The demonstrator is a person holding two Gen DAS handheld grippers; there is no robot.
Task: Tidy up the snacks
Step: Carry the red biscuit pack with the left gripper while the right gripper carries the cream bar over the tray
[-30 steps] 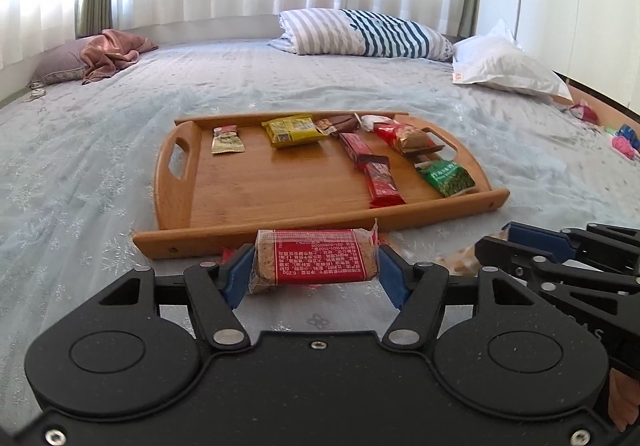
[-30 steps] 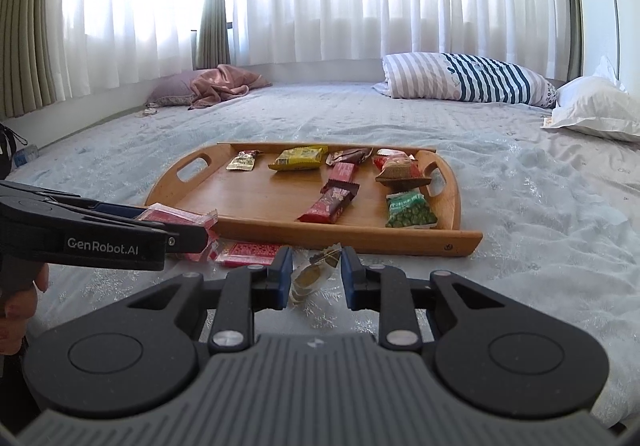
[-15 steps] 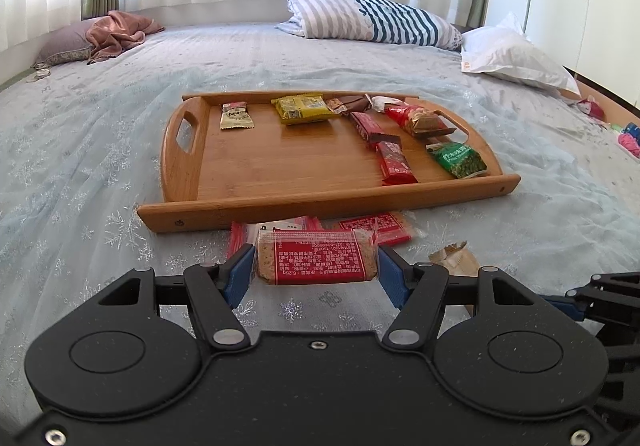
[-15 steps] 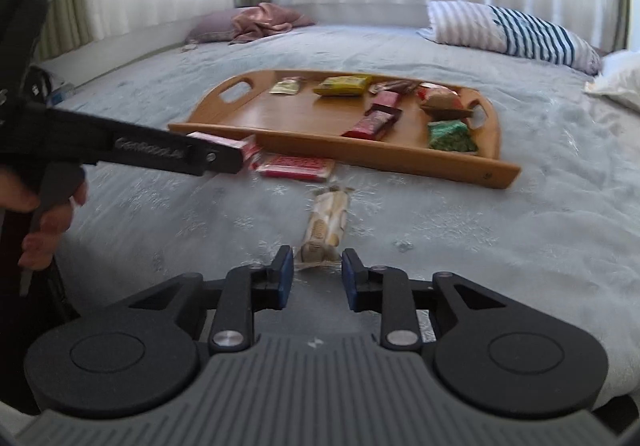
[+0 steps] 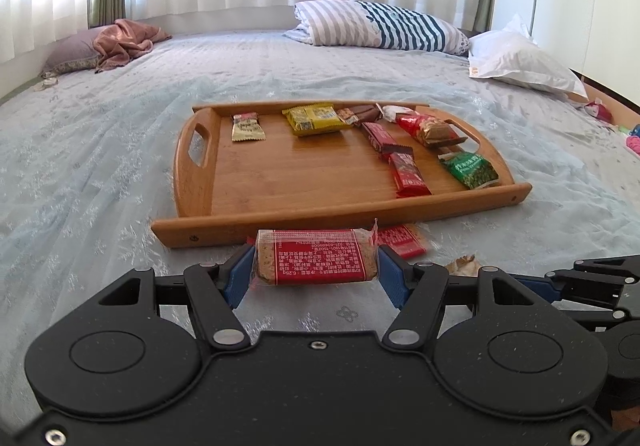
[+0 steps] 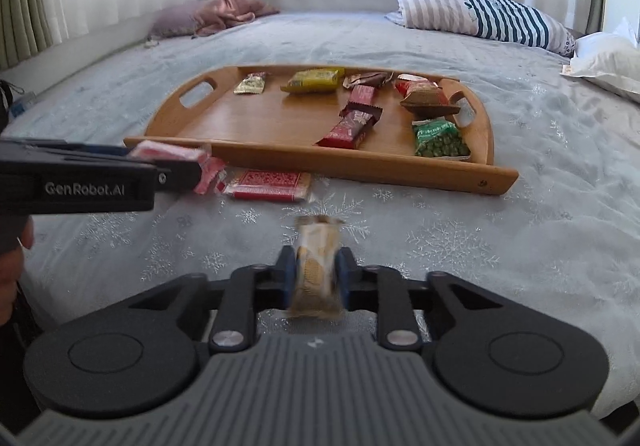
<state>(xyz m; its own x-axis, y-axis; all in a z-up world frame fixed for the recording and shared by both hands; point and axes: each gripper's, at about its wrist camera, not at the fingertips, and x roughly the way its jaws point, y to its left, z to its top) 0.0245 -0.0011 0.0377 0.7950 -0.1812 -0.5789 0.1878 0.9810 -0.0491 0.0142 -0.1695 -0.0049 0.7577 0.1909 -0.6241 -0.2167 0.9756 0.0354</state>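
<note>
One wooden tray (image 5: 192,170) holds eight snack packets (image 5: 316,119). Two red packets (image 6: 269,185) lie on the bed (image 5: 100,150); each of two grippers (image 5: 316,271) holds one more. Three pillows (image 5: 384,24) lie beyond.

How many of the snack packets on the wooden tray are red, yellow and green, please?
Red: 3, the dark red bar, the red bar, the red pack
Yellow: 1, the yellow packet
Green: 1, the green packet
Total on the wooden tray: 5

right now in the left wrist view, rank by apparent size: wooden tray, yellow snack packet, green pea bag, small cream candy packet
1. wooden tray
2. yellow snack packet
3. green pea bag, close to the yellow one, so unsure
4. small cream candy packet
</note>
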